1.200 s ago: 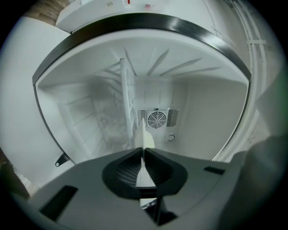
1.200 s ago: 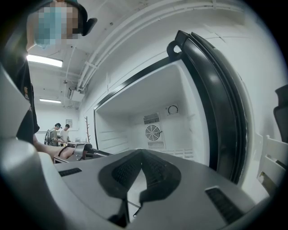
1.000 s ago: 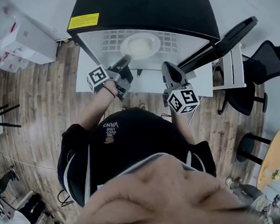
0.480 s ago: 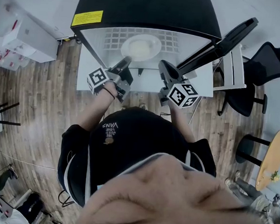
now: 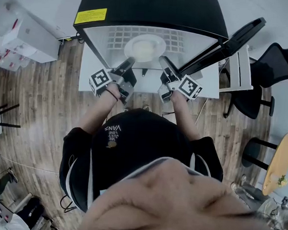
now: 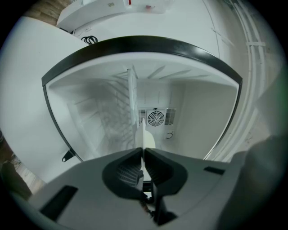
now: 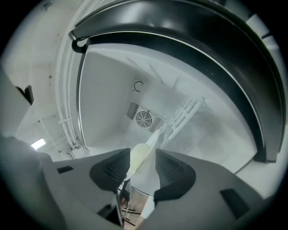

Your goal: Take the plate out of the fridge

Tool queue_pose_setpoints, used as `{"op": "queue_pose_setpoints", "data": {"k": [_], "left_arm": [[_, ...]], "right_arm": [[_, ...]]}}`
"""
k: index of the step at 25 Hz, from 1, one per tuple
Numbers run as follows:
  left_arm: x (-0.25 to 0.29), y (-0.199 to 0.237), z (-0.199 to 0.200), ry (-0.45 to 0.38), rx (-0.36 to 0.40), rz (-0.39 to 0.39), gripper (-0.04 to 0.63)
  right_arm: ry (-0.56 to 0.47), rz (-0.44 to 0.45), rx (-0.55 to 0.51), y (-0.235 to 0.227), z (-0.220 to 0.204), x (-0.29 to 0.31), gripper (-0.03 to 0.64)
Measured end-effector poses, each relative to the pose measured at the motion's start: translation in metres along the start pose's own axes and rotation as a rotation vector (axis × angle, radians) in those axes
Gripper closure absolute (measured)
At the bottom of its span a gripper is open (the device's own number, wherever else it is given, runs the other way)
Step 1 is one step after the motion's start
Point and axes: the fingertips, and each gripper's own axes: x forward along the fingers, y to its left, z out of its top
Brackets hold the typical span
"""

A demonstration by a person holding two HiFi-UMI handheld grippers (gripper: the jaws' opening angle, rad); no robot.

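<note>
A pale round plate point(image 5: 145, 47) lies on the white wire shelf point(image 5: 115, 38) inside the open black fridge point(image 5: 152, 11). My left gripper point(image 5: 130, 61) reaches in from the front left and is shut on the plate's near rim. In the left gripper view the plate point(image 6: 143, 137) runs edge-on between the closed jaws of the left gripper point(image 6: 143, 150). My right gripper point(image 5: 163, 60) comes in at the front right. Its jaws are opening, and the plate's rim point(image 7: 138, 158) sits between the pads point(image 7: 114, 168) of the right gripper point(image 7: 143, 152), with a gap on the right side.
The fridge door point(image 5: 229, 42) swings open to the right. The fridge stands on a white base point(image 5: 205, 87). A black office chair point(image 5: 271, 72) is at the right, white boxes point(image 5: 26, 38) at the left. A fan grille point(image 6: 155, 117) is on the fridge's back wall.
My right gripper has moved forward and left to the plate's rim, and its jaws have parted. The left gripper and the plate have stayed where they were.
</note>
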Motion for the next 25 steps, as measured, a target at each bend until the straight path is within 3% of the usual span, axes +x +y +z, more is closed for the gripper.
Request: {"op": "queue_pose_setpoints", "data": {"k": [2, 6, 9, 15, 25], "left_arm": [[-0.001, 0.000, 0.000, 0.000, 0.001, 0.000, 0.561], [-0.001, -0.001, -0.001, 0.001, 0.008, -0.001, 0.561], [-0.002, -0.002, -0.002, 0.004, 0.020, -0.005, 0.561], [-0.003, 0.000, -0.003, 0.011, 0.021, -0.004, 0.561], [-0.005, 0.001, -0.006, 0.018, 0.023, -0.008, 0.561]], "right_arm": [[-0.008, 0.009, 0.051, -0.003, 0.000, 0.004, 0.453], [-0.005, -0.120, 0.112, -0.023, -0.006, 0.000, 0.456], [-0.025, -0.060, 0.081, -0.018, -0.001, 0.006, 0.476], [-0.020, -0.063, 0.118, -0.023, -0.005, 0.007, 0.479], [-0.022, -0.064, 0.099, -0.022, -0.007, 0.006, 0.543]]}}
